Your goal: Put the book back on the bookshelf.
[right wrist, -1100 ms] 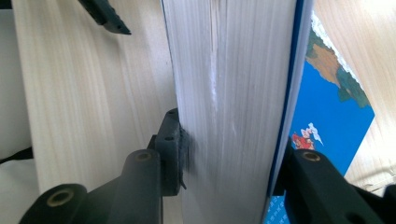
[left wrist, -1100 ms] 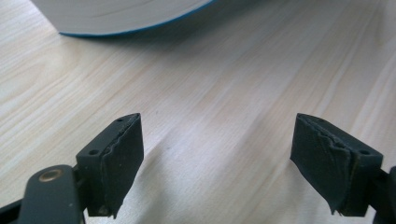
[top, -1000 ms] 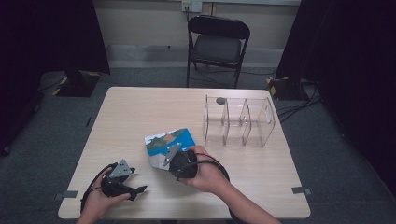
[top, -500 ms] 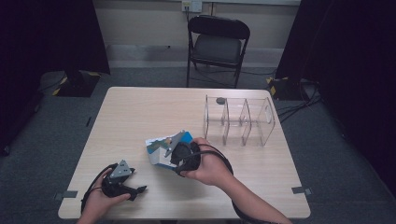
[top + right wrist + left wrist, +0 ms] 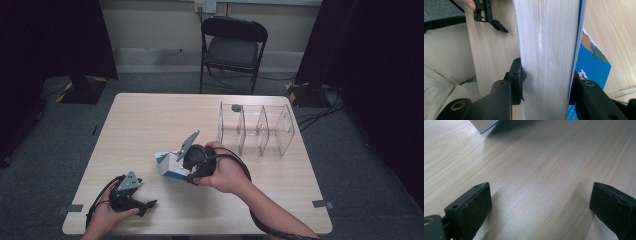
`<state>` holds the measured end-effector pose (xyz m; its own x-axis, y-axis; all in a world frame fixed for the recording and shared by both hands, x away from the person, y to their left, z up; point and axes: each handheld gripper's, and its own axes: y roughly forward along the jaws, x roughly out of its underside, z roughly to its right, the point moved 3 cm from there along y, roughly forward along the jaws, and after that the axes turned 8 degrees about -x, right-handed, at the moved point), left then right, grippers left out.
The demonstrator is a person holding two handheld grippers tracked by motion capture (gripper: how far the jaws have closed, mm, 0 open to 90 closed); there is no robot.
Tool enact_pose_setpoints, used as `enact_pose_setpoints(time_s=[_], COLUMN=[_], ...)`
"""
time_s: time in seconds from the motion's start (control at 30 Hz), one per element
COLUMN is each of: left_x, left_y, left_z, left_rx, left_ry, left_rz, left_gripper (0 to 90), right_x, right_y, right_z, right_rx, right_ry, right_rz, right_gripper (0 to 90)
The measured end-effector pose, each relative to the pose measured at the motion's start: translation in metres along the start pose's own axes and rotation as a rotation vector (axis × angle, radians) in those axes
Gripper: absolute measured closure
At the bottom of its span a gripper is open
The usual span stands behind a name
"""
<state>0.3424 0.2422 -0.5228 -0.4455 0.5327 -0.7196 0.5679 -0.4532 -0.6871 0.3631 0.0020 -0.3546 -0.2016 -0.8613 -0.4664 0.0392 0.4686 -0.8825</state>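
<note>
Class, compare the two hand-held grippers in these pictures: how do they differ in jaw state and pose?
The left hand-held gripper has its jaws wide apart with nothing between them, having just been opening; the right hand-held gripper is clamped across the thickness of a book. The left one lies low at the table near its front edge; the right one is raised, tilting the book up on edge. Both have black jaws.
</note>
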Motion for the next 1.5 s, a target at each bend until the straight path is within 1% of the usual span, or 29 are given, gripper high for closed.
enact_pose_setpoints(time_s=[0.03,0.07,0.1,0.13,0.23,0.3,0.37,0.4,0.53,0.67,0.73,0.87,1.03,1.13,1.3,1.4,1.5], left_x=[0.0,0.0,0.0,0.0,0.0,0.0,0.0,0.0,0.0,0.0,0.0,0.0,0.0,0.0,0.0,0.0,0.0], left_y=[0.0,0.0,0.0,0.0,0.0,0.0,0.0,0.0,0.0,0.0,0.0,0.0,0.0,0.0,0.0,0.0,0.0], left_z=[0.0,0.0,0.0,0.0,0.0,0.0,0.0,0.0,0.0,0.0,0.0,0.0,0.0,0.0,0.0,0.0,0.0], left_rx=[0.0,0.0,0.001,0.0,0.001,0.001,0.0,0.0,0.003,0.002,0.0,0.003,0.004,0.003,0.003,0.0,0.003], left_ry=[0.0,0.0,0.001,-0.002,0.001,0.001,-0.002,0.001,0.001,0.001,-0.005,-0.003,-0.003,-0.003,-0.003,-0.002,-0.002], left_rz=[0.0,0.0,0.0,0.001,-0.001,0.0,0.002,0.0,0.0,0.0,0.002,0.0,0.0,0.0,0.0,0.0,0.0], left_gripper=[3.4,3.4,3.4,3.4,3.4,3.4,3.4,3.4,3.4,3.4,3.4,3.4,3.4,3.4,3.4,3.4,3.4], right_x=[-0.001,-0.002,-0.003,-0.004,-0.006,-0.006,-0.007,-0.008,-0.01,-0.011,-0.013,-0.016,-0.018,-0.019,-0.02,-0.023,-0.025], right_y=[-0.003,-0.005,-0.007,-0.009,-0.014,-0.015,-0.018,-0.019,-0.022,-0.024,-0.025,-0.028,-0.03,-0.03,-0.031,-0.03,-0.03], right_z=[0.0,0.0,0.0,-0.001,-0.001,-0.001,-0.002,-0.002,-0.001,0.001,0.0,-0.002,-0.002,-0.001,0.0,0.0,0.0], right_rx=[-0.001,-0.01,-0.012,-0.009,-0.022,-0.018,-0.022,-0.024,-0.025,-0.023,-0.024,-0.02,-0.012,-0.01,-0.011,-0.001,-0.001], right_ry=[-0.007,-0.005,-0.002,-0.005,0.007,0.003,0.012,0.003,0.016,0.021,0.026,0.013,0.017,0.011,0.016,0.006,0.018], right_rz=[0.001,0.01,0.006,0.015,0.02,0.025,0.024,0.021,0.032,0.046,0.042,0.029,0.036,0.039,0.033,0.028,0.027], right_gripper=[61.4,61.5,61.5,61.5,61.5,61.5,61.5,61.4,61.4,61.4,61.4,61.4,61.3,61.3,61.3,61.3,61.3])
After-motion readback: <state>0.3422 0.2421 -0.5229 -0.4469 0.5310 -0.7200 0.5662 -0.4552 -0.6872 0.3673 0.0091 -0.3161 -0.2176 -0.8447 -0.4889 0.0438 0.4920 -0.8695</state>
